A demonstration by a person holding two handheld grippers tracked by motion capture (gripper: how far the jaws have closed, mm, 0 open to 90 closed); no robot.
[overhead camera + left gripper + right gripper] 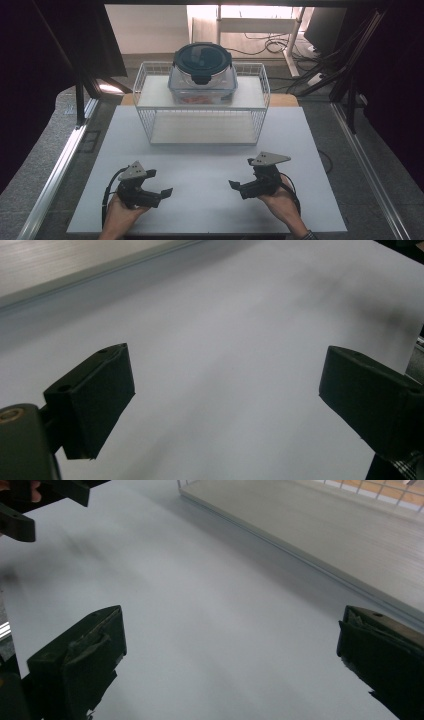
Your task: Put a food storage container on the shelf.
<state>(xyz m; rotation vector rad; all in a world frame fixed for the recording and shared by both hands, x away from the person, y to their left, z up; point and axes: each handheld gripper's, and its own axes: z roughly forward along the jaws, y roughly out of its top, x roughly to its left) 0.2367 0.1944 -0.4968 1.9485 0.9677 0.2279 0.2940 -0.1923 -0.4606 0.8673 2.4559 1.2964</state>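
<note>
White surface [200, 170] nearest, bearing both hands: left gripper [162, 195] and right gripper [236, 186], fingers [95, 400] spread wide, holding nothing, tips facing inward. Farther back, wire rack [202, 102]; on its top shelf, lidded container [202, 75], well apart from both grippers.

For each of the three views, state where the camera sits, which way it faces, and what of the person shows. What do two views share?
High view: above the person's side, facing forward and down on the table; both hands, left gripper, right gripper, rack, container.
Left gripper view: on the left gripper, facing the table.
Right gripper view: on the right gripper, facing the rack.
Shared: rack.
</note>
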